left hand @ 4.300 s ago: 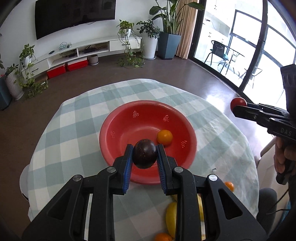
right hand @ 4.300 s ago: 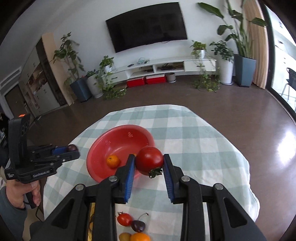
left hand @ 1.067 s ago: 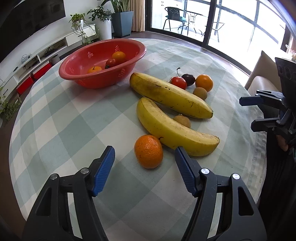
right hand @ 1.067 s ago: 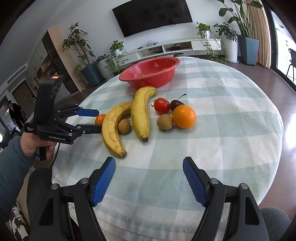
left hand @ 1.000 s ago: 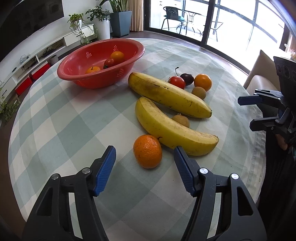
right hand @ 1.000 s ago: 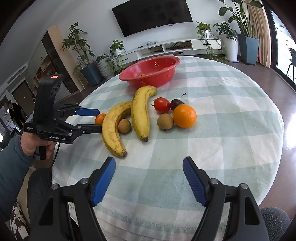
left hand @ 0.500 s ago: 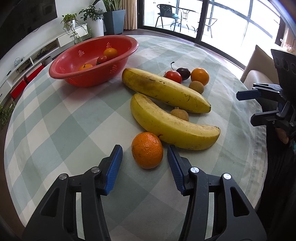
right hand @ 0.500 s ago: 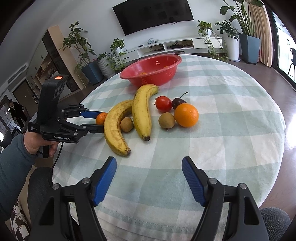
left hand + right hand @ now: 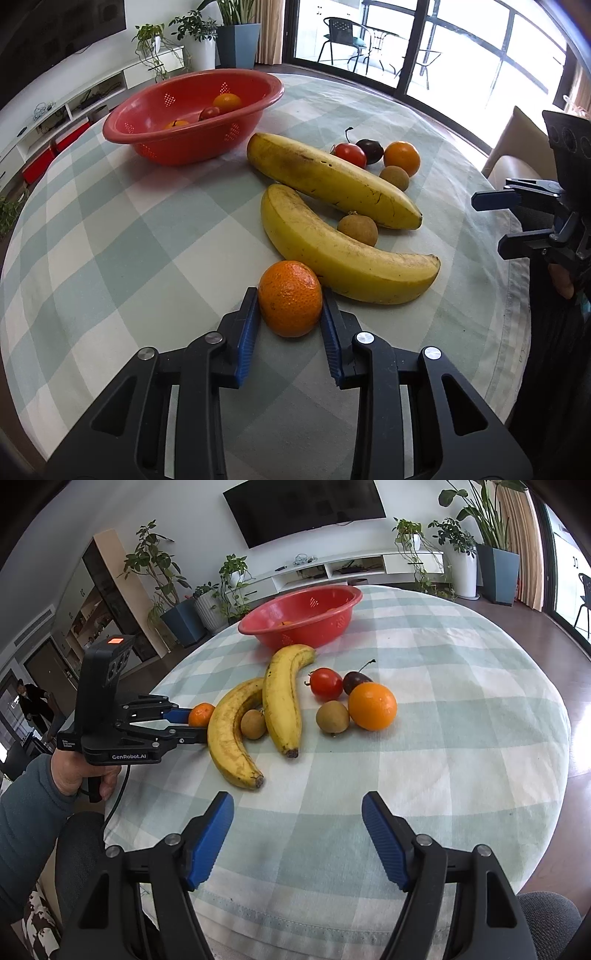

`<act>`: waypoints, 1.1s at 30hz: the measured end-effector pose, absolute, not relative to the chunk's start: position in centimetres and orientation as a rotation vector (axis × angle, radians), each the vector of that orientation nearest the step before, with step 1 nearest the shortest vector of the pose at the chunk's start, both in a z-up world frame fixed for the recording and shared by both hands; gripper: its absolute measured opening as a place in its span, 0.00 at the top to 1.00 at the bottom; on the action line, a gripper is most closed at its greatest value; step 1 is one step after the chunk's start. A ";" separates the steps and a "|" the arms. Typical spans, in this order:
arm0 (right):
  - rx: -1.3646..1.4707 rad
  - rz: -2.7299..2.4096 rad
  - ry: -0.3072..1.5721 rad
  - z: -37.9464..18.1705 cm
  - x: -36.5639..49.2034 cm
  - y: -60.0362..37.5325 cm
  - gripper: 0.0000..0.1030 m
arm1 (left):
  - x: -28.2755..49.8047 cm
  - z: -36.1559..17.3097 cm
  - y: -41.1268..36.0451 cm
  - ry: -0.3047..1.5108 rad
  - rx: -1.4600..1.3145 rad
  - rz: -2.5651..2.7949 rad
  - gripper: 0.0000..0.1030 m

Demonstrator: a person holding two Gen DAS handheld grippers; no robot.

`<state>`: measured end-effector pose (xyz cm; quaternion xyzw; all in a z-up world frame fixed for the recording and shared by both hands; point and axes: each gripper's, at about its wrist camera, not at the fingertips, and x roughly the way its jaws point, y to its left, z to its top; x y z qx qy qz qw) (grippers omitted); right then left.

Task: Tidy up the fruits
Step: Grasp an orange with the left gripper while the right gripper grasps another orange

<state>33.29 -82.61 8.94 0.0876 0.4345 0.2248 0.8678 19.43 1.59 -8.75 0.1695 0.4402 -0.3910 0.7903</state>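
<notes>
My left gripper (image 9: 290, 314) is shut on a small orange mandarin (image 9: 290, 298) that rests on the checked tablecloth; both blue pads touch its sides. It also shows in the right wrist view (image 9: 201, 714). Two bananas (image 9: 343, 251) (image 9: 332, 177) lie just beyond it, with a brown kiwi (image 9: 357, 230) between them. A tomato (image 9: 349, 154), a dark plum (image 9: 370, 150), an orange (image 9: 401, 158) and another kiwi (image 9: 394, 177) sit farther right. The red basket (image 9: 192, 110) holds several fruits. My right gripper (image 9: 297, 840) is open and empty above the table's near edge.
The round table (image 9: 461, 701) drops off at its edges on all sides. A beige chair (image 9: 517, 155) stands beyond the table's right side. The person's hand and sleeve (image 9: 33, 801) are at the table's left in the right wrist view.
My left gripper has moved forward and closed its jaws from wide open onto the mandarin. My right gripper has stayed open and nearly still.
</notes>
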 end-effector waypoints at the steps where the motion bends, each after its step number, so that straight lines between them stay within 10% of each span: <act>1: 0.182 0.468 0.908 9.0 33.3 -82.6 0.27 | 19.4 -8.8 1.6 0.951 0.354 -0.831 0.71; 14: 0.101 0.393 0.905 10.3 40.3 -84.1 0.28 | 16.5 -6.2 4.2 0.923 0.113 -0.696 0.71; 33: 0.128 0.391 1.009 7.9 43.3 -84.3 0.58 | 13.4 -6.5 2.8 0.913 0.048 -0.693 0.71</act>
